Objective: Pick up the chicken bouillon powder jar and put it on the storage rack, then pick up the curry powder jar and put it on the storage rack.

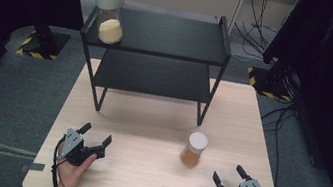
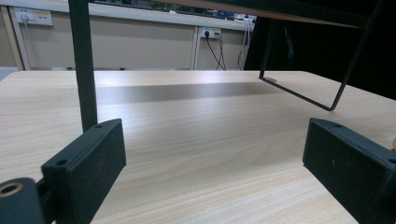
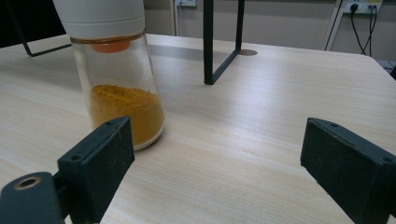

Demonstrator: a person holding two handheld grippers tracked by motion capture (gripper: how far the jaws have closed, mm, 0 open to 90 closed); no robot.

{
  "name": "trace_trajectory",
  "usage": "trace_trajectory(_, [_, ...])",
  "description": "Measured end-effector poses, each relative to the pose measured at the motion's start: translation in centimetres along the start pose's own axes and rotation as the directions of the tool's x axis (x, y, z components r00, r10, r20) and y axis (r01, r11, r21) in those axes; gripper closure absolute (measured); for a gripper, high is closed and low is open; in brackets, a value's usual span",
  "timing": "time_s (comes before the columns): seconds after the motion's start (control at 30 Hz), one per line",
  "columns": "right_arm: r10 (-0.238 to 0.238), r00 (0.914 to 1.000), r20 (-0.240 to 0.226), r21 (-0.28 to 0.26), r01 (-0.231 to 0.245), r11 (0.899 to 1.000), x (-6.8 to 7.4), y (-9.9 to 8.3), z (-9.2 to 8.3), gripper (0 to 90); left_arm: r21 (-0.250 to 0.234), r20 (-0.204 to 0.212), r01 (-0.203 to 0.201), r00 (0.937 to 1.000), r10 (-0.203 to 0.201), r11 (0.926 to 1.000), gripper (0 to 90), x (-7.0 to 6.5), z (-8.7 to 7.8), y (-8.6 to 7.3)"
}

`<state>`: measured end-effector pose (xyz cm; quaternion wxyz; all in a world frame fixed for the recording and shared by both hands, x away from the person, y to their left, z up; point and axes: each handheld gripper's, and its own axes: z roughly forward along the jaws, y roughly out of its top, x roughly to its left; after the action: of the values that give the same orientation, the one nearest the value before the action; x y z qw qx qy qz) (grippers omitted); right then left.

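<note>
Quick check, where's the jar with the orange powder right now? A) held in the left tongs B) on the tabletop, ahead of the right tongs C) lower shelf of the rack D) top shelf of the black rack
B: the orange-powder jar stands upright on the wooden table, just ahead of the open right tongs and untouched; the jar on the rack's top shelf is the pale-powder jar.

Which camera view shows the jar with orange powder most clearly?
The right gripper view: the jar with orange powder stands close and large there. The high view shows it small, from above, on the table.
</note>
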<state>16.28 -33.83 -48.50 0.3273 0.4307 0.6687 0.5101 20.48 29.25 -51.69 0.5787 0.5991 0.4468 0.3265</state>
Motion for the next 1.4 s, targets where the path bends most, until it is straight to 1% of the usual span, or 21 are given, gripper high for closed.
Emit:
trace_trajectory(0.27, [0.007,1.0,-0.004,0.0,-0.007,1.0,-0.1,0.0,0.0,10.1,0.0,-0.003,-0.015,0.9999,0.015,0.9999,5.6,-0.2,0.0,0.0])
trace_trajectory(0.5, [0.005,1.0,-0.007,-0.003,-0.005,1.0,-0.2,0.0,0.0,9.9,0.004,0.0,-0.014,0.9999,0.014,0.9999,5.5,-0.1,0.1,0.1])
trace_trajectory(0.6, [-0.001,0.9998,-0.021,-0.004,0.001,1.0,-0.3,0.0,0.0,9.9,0.007,0.006,-0.016,0.9999,0.016,0.9998,5.6,-0.1,0.1,0.1])
trace_trajectory(0.67, [0.005,0.9993,-0.037,-0.008,-0.006,1.0,-0.3,0.1,0.2,9.9,0.004,0.006,-0.018,0.9998,0.018,0.9998,5.5,-0.1,0.1,0.1])
trace_trajectory(0.83, [-0.013,0.9971,-0.075,-0.026,0.011,1.0,0.1,1.0,0.5,9.9,0.006,0.006,-0.021,0.9998,0.021,0.9998,5.5,-0.1,0.1,0.1])
trace_trajectory(0.97, [-0.027,0.9947,-0.099,-0.043,0.022,0.999,0.6,2.0,1.4,10.0,0.006,0.005,-0.024,0.9997,0.024,0.9997,5.4,-0.2,0.1,0.1])
trace_trajectory(1.1, [-0.039,0.9913,-0.126,-0.057,0.032,0.998,1.2,2.9,2.5,10.3,0.005,0.006,-0.015,0.9999,0.015,0.9999,5.4,-0.1,0.1,0.1])
trace_trajectory(1.3, [-0.056,0.9874,-0.148,-0.07,0.047,0.996,1.6,4.2,4.0,12.1,0.007,0.007,-0.018,0.9998,0.018,0.9998,5.3,-0.1,0.1,0.1])
trace_trajectory(1.4, [-0.059,0.984,-0.168,-0.077,0.047,0.996,1.7,4.6,4.6,13.9,0.006,0.007,-0.021,0.9998,0.021,0.9998,5.3,-0.1,0.1,0.1])
